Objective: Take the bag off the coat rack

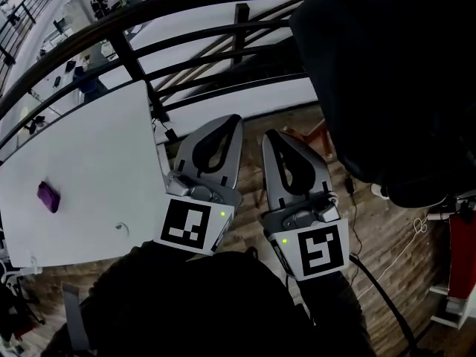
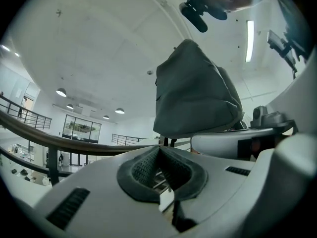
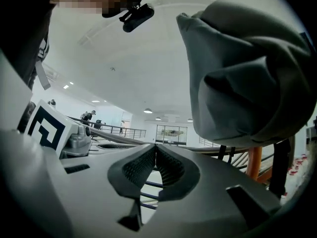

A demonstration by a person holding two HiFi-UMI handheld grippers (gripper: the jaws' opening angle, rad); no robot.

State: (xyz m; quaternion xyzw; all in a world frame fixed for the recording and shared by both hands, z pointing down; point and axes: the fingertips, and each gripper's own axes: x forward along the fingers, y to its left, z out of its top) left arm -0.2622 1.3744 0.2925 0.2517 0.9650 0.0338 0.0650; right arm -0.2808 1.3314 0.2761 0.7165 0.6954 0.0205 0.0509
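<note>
Two grey plastic hand-held grippers are pointing side by side toward a black metal railing [image 1: 186, 43] above a wood-plank floor [image 1: 372, 229], each carrying a cube printed with a black-and-white square marker. The left hand-held gripper [image 1: 232, 121] is showing its ribbed dark pads [image 2: 143, 170] meeting at the tips, nothing between them. The right hand-held gripper [image 1: 269, 136] is likewise sitting closed and empty, its textured pads [image 3: 136, 170] pressing together at the tips. The bag [image 1: 387, 73], a dark grey soft fabric shape with folds and a rounded underside, is hanging up and to the right of both grippers, apart from them. In the right gripper view an orange post [image 3: 254, 165] is standing below it. A smooth white worktop [image 1: 89, 169] is lying to the left, with a small purple object [image 1: 48, 197] resting on it
</note>
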